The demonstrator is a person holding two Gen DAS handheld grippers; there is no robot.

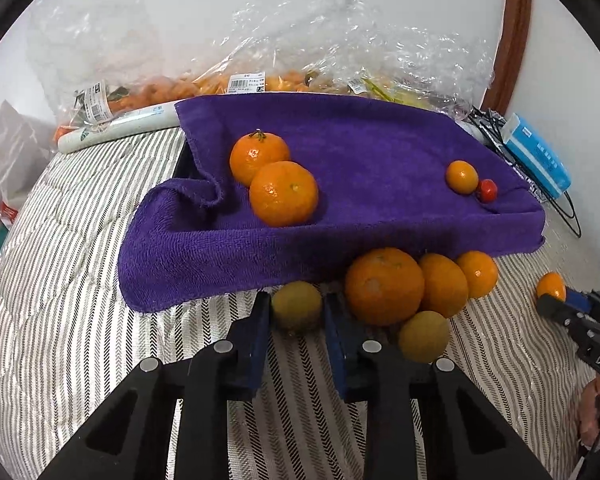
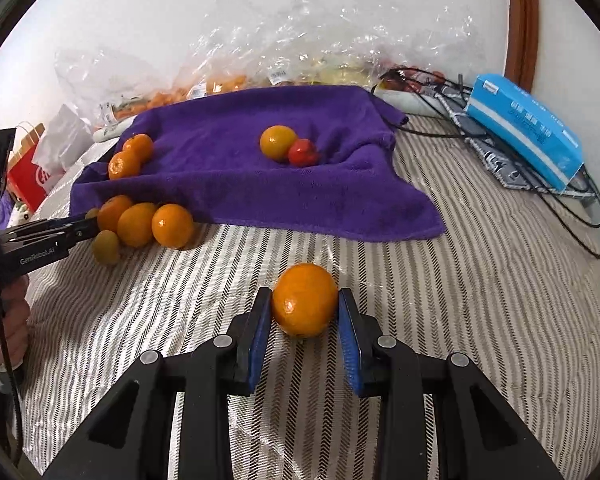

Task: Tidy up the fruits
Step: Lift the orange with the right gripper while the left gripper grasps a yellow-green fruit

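At the near edge of the purple towel (image 1: 340, 168), on the striped bedcover (image 1: 80, 300), I have my left gripper (image 1: 296, 308) clamped on a small yellow-green fruit (image 1: 296, 306), both blue pads pressing its sides. Just to its right sit three mandarins (image 1: 384, 286) bunched together and a second green fruit (image 1: 423, 336). On the towel: two mandarins touching near its left edge, a smaller orange fruit (image 1: 461, 176) against a red one (image 1: 487, 190) toward its right edge. My right gripper (image 2: 305, 306) holds a lone mandarin (image 2: 305, 300) narrowly, on open bedcover in front of the towel.
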